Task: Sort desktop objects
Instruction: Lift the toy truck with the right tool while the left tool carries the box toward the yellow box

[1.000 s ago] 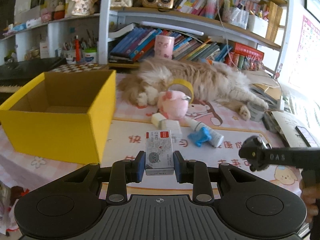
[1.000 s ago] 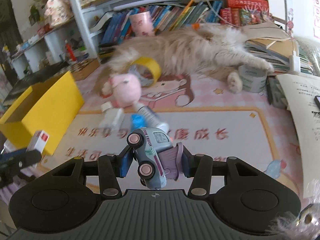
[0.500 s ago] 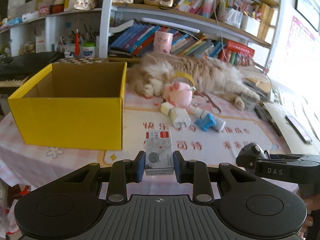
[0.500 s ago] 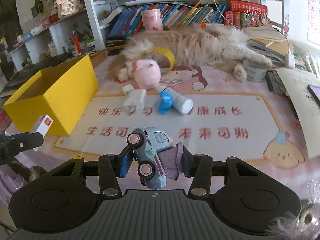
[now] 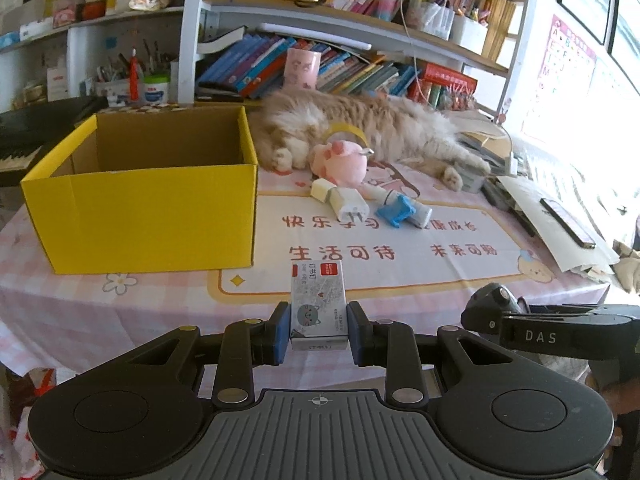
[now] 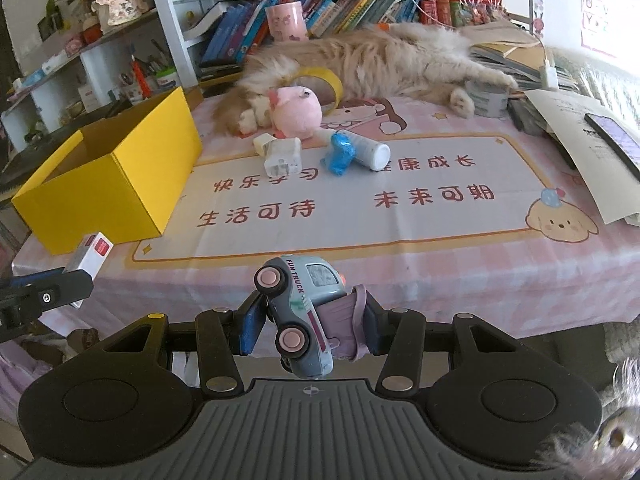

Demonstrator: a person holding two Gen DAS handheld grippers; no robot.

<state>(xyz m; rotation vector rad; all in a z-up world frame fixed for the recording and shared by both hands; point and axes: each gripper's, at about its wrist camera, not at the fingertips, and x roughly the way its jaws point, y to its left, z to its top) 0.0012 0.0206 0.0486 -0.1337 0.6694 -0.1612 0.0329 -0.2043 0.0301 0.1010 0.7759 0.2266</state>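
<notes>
The yellow box (image 5: 152, 216) hides its own floor behind its near wall, the phone (image 6: 614, 140) runs off the right edge (screen unreadable), and the tape roll (image 5: 346, 132) sits half behind the pink plush (image 5: 342, 164).

The left gripper (image 5: 319, 334) is black plastic with two jointed arms ending in blue pads (image 5: 280, 334). Silver screw heads sit at the joints, with small yellow dots higher up. Behind them lies a ribbed grey plate marked with a small crosshair, flanked by two round black discs. The right gripper (image 6: 311, 326) has the same build; seen from the left camera, its side carries white letters "DAS". Below it, possibly bare fingers.
</notes>
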